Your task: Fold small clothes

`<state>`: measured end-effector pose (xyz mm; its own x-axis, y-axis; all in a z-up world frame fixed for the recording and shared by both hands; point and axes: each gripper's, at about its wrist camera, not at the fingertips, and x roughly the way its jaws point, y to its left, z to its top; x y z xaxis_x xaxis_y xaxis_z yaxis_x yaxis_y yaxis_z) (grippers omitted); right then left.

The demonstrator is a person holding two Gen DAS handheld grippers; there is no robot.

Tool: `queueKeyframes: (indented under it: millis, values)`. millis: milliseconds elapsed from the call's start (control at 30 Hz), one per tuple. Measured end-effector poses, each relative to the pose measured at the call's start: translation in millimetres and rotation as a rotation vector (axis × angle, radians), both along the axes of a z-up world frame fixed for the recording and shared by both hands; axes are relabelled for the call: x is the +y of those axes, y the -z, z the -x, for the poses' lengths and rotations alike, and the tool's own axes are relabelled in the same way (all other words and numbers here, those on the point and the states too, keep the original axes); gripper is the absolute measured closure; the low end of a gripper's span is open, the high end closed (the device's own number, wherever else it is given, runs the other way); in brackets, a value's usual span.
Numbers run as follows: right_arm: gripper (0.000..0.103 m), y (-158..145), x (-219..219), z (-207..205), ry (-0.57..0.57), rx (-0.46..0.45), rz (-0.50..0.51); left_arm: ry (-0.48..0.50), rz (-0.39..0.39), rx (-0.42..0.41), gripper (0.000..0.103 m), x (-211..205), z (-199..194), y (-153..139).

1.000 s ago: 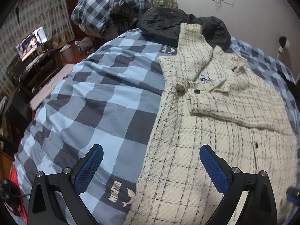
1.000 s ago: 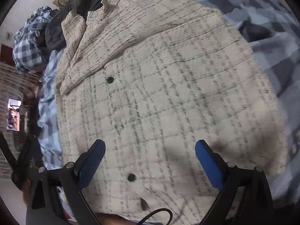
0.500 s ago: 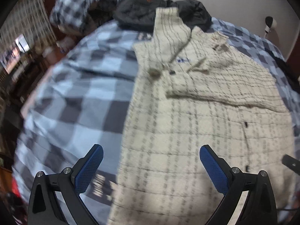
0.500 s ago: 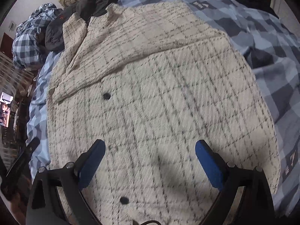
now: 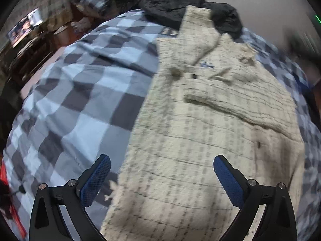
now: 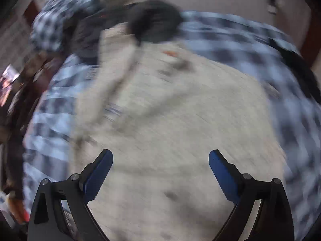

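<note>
Left wrist, cream jacket beneath spread claw

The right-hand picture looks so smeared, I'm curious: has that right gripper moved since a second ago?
Yes. The right gripper has swung upward: the dark jacket and the wall behind it now fill the upper view, where the cream jacket nearly filled it before.

Right wrist view smeared by motion blur, cream checked jacket pattern unreadable there, its lower hem cut off by the frame edge, dark jacket a shapeless blot, television picture too small to make out
</note>
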<state>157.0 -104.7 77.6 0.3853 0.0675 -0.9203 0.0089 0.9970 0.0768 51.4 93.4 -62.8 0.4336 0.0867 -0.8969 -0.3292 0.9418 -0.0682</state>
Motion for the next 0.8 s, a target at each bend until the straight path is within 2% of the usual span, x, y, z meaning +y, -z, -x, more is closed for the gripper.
queueKeyframes:
  millis: [67, 167, 267, 400, 500, 567, 600, 667, 700, 733, 767, 800]
  values:
    - [0.008, 1, 34, -51, -0.061, 0.008, -0.026, -0.102, -0.027, 0.038, 0.0, 17, 3, 7]
    - [0.008, 20, 89, -112, -0.118, 0.008, 0.056, -0.27, 0.051, 0.089, 0.0, 52, 11, 21]
    - [0.008, 56, 138, -151, -0.145, 0.051, 0.156, -0.391, 0.101, 0.114, 0.0, 76, 20, 31]
    - [0.008, 102, 173, -172, -0.076, 0.055, 0.179, -0.414, 0.135, 0.11, 0.0, 78, 24, 36]
    - [0.008, 126, 173, -181, 0.057, 0.039, 0.246, -0.388, 0.22, 0.108, 0.0, 77, 22, 41]
    - [0.011, 140, 165, -179, 0.11, 0.047, 0.216, -0.385, 0.254, 0.124, 0.0, 76, 20, 47]
    - [0.026, 148, 162, -176, 0.114, 0.065, 0.199, -0.388, 0.262, 0.131, 0.0, 76, 20, 49]
    - [0.044, 154, 162, -170, 0.076, 0.075, 0.233, -0.4, 0.278, 0.128, 0.0, 78, 22, 50]
    - [0.066, 150, 162, -164, 0.039, 0.056, 0.243, -0.408, 0.29, 0.12, 0.0, 79, 23, 49]
    - [0.081, 144, 162, -160, 0.019, 0.041, 0.247, -0.42, 0.308, 0.108, 0.0, 81, 25, 49]
    - [0.086, 135, 160, -154, 0.0, 0.028, 0.238, -0.444, 0.34, 0.084, 0.0, 85, 28, 48]
    - [0.088, 125, 158, -149, -0.005, 0.014, 0.224, -0.464, 0.366, 0.066, 0.0, 88, 32, 47]
